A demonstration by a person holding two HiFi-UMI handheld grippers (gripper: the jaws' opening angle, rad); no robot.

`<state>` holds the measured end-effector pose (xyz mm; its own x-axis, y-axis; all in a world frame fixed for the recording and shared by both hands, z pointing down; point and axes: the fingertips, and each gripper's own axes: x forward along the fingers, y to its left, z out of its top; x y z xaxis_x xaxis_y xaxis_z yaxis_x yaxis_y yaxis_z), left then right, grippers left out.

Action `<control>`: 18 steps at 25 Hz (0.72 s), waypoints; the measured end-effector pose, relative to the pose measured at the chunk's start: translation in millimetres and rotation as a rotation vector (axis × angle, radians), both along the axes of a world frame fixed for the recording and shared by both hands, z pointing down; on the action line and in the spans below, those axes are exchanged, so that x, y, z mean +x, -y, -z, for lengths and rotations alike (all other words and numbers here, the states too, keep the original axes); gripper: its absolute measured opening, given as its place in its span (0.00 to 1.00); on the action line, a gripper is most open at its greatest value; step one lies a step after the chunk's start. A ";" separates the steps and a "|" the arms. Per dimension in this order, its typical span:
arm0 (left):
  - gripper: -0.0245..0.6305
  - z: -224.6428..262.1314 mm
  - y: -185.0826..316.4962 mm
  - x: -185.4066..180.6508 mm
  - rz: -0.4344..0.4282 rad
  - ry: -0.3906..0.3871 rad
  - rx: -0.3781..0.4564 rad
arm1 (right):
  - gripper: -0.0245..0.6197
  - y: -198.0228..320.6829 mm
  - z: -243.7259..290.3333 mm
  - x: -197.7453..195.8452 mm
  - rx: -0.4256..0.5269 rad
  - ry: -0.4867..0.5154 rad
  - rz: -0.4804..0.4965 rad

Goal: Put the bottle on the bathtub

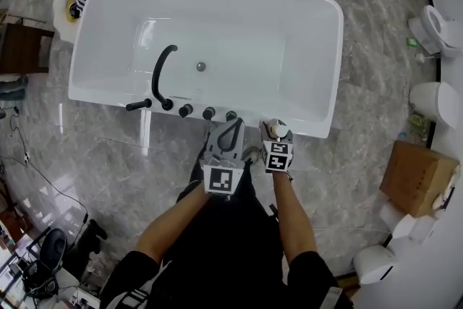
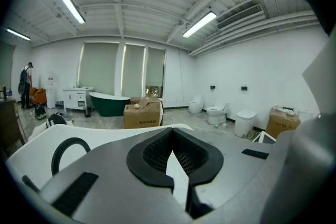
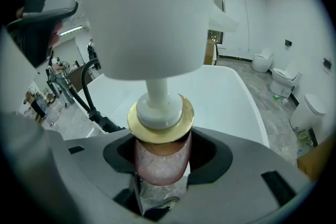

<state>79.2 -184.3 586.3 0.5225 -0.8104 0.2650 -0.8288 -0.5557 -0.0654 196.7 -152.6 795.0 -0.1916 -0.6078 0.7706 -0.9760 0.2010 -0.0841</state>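
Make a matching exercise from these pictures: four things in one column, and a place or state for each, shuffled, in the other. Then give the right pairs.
Things
1. bottle
2. left tongs
3. faucet
4. cardboard box

Places or states
A. black and curved, on the near edge of the bathtub
B. on the floor, to the person's right
C. shut, with nothing between them
D. gripped in the right tongs

Pairs: 1-D, 2-C, 3-A, 4-B
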 end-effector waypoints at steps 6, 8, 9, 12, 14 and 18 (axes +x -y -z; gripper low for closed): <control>0.06 -10.6 4.6 -1.0 -0.003 0.010 -0.007 | 0.37 2.2 -11.0 0.5 -0.010 -0.004 -0.007; 0.06 -13.0 5.6 -0.8 -0.002 0.011 -0.012 | 0.37 3.1 -11.7 2.3 -0.015 -0.010 -0.011; 0.06 -14.0 5.9 -0.9 -0.001 0.009 -0.017 | 0.37 3.5 -13.1 2.6 -0.015 -0.008 -0.013; 0.06 -16.3 6.7 -1.7 -0.002 0.007 -0.016 | 0.37 3.9 -17.1 2.7 -0.024 -0.014 -0.014; 0.06 -17.8 9.0 -1.9 -0.002 0.007 -0.013 | 0.37 5.9 -19.8 3.1 -0.022 -0.018 -0.019; 0.06 -23.3 12.2 -0.4 -0.008 0.010 -0.025 | 0.37 8.6 -25.3 4.1 -0.015 -0.020 -0.024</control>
